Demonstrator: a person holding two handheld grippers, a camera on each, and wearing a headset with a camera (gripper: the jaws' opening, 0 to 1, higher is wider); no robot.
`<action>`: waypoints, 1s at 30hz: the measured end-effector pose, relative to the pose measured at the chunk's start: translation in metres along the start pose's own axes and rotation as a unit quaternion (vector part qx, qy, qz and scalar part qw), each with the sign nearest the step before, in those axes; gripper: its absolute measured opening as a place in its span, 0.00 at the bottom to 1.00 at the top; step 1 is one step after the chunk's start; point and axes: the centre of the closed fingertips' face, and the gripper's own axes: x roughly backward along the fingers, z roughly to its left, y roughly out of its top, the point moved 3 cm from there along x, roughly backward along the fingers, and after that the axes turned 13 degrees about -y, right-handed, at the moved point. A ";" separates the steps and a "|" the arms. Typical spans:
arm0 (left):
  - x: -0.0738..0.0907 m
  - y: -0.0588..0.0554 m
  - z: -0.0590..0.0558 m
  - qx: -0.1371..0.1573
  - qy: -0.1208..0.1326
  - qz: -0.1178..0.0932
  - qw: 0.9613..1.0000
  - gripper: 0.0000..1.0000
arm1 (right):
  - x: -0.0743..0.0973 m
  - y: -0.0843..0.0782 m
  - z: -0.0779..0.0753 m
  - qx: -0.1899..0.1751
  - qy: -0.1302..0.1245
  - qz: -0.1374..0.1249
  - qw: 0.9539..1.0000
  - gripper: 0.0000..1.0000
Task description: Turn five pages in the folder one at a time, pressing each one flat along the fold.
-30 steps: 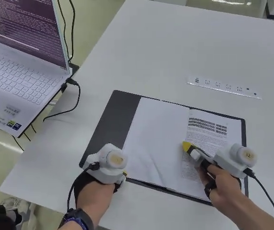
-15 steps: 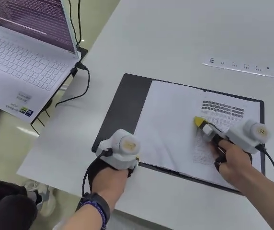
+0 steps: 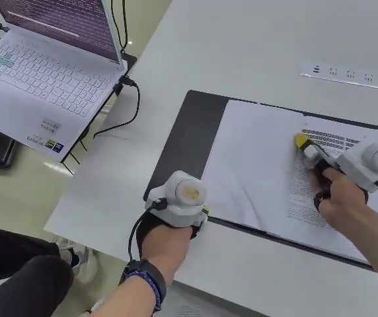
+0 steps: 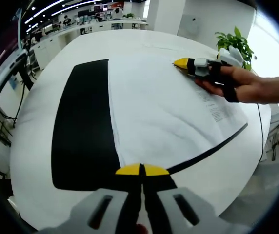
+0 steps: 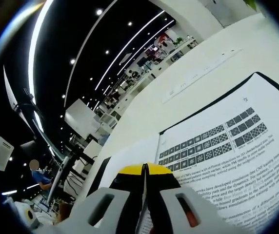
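Note:
An open black folder [image 3: 192, 135] lies on the white table [image 3: 242, 46]. A blank white page [image 3: 258, 165] lies over its left half, and a printed page [image 3: 321, 191] with small squares and text lies on the right. My left gripper [image 3: 204, 212] is shut, with its yellow tips [image 4: 142, 169] at the folder's near edge, by the blank page's corner. My right gripper [image 3: 301, 140] is shut too, its yellow tip [image 5: 144, 169] down on the paper beside the fold, near the printed page [image 5: 227, 146] top. The left gripper view shows the right gripper [image 4: 183, 63] over the blank page [image 4: 164, 107].
An open laptop [image 3: 43, 72] sits on a stand at the far left, and its cable [image 3: 126, 112] hangs along the table's left edge. A white power strip [image 3: 357, 74] lies behind the folder. The table's near edge runs just below the folder. A green plant [image 4: 234, 44] stands beyond.
The head camera has swung left. My right gripper has slid along the fold away from me, from below the printed squares up level with them. The left gripper stays at the folder's near edge.

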 end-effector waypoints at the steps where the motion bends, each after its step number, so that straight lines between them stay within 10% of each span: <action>1: 0.000 0.000 0.000 0.002 -0.001 -0.001 1.000 0.00 | -0.001 0.002 0.000 -0.001 -0.003 -0.004 1.000 0.00; 30: 0.001 -0.001 -0.001 0.004 -0.007 -0.016 1.000 0.00 | -0.046 0.034 0.001 -0.023 -0.037 -0.029 0.999 0.00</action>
